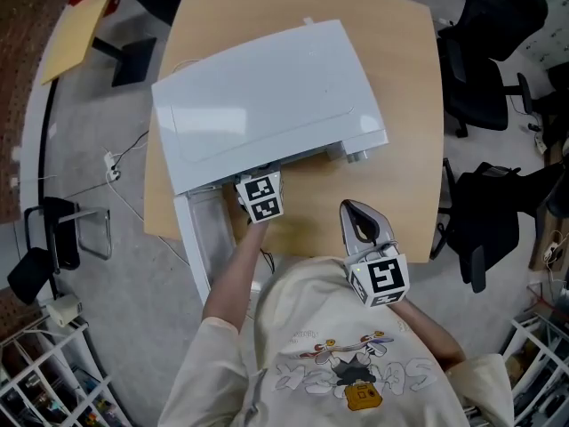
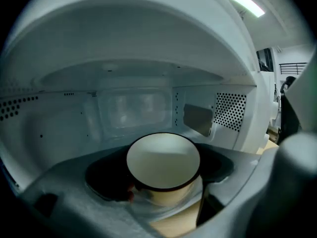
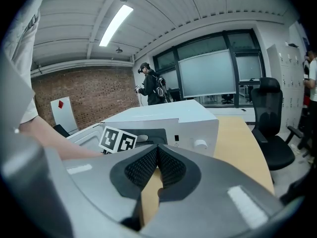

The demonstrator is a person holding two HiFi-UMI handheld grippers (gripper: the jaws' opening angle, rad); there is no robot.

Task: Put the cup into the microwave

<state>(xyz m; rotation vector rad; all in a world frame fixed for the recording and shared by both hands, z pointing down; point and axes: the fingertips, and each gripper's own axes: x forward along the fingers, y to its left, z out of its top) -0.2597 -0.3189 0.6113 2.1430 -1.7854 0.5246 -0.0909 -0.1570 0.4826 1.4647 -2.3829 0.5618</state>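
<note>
A cream cup (image 2: 163, 157) with a dark rim sits tilted toward the camera between the black pads of my left gripper (image 2: 162, 176), which is closed on it. Cup and jaws are inside the white cavity of the microwave (image 1: 267, 96), above the turntable. In the head view only the left gripper's marker cube (image 1: 260, 197) shows at the oven's opening; its jaws and the cup are hidden under the top. The microwave door (image 1: 200, 238) hangs open to the left. My right gripper (image 1: 354, 213) is shut and empty, held in front of the oven's control panel (image 3: 198, 140).
The microwave stands on a wooden table (image 1: 409, 149). Black office chairs (image 1: 489, 60) and a black bag (image 1: 498, 221) are at the right. A wire rack (image 1: 44, 372) is at the lower left. A person (image 3: 151, 86) stands far back by the windows.
</note>
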